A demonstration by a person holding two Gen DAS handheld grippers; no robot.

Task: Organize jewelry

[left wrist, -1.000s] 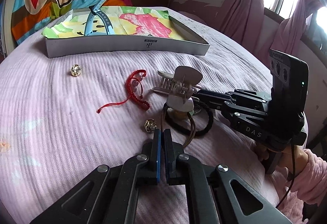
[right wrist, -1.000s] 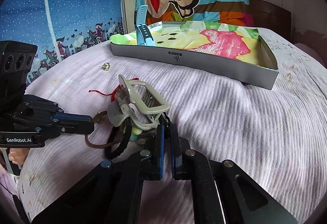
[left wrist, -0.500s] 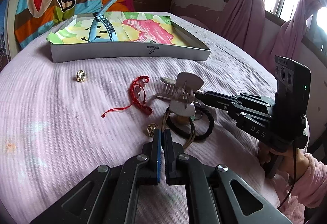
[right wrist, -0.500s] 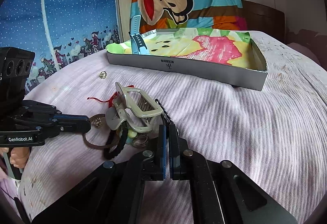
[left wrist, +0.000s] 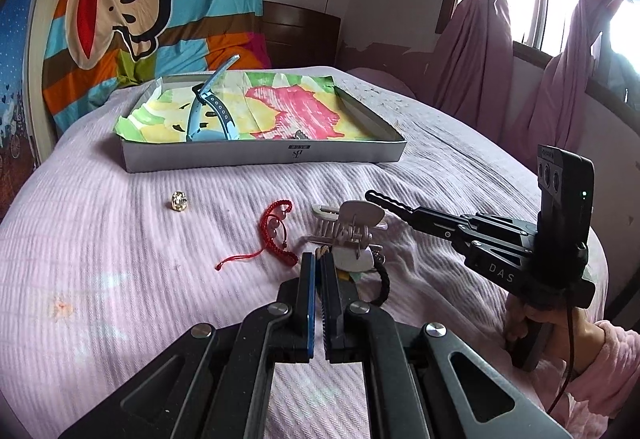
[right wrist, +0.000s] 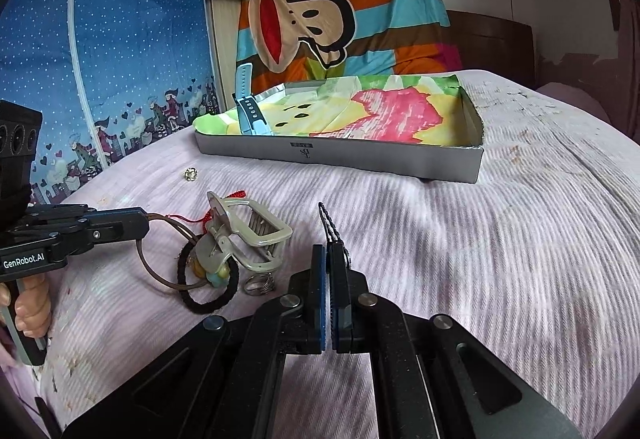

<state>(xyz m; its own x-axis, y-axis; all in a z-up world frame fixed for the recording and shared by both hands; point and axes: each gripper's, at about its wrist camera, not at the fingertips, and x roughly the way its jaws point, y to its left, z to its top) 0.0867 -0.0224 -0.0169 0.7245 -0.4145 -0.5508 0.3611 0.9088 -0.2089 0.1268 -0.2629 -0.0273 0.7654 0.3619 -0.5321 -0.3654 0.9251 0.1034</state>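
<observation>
Jewelry still scattered on the lilac ribbed bedspread, with both pairs of fingers already clamped on a piece each.

Thin brown hair loop is pinched in the left gripper, whose fingers are nearly together on it; a short black beaded strand stands up from the closed fingers of the right gripper. Between them lie the grey claw hair clip, black hair tie and silver ring; the red cord bracelet and small gold charm sit apart. Judged step: carrying picked pieces to the flat grey box, where a blue watch strap already rests. Next needs lifting clear of the tangle.
</observation>
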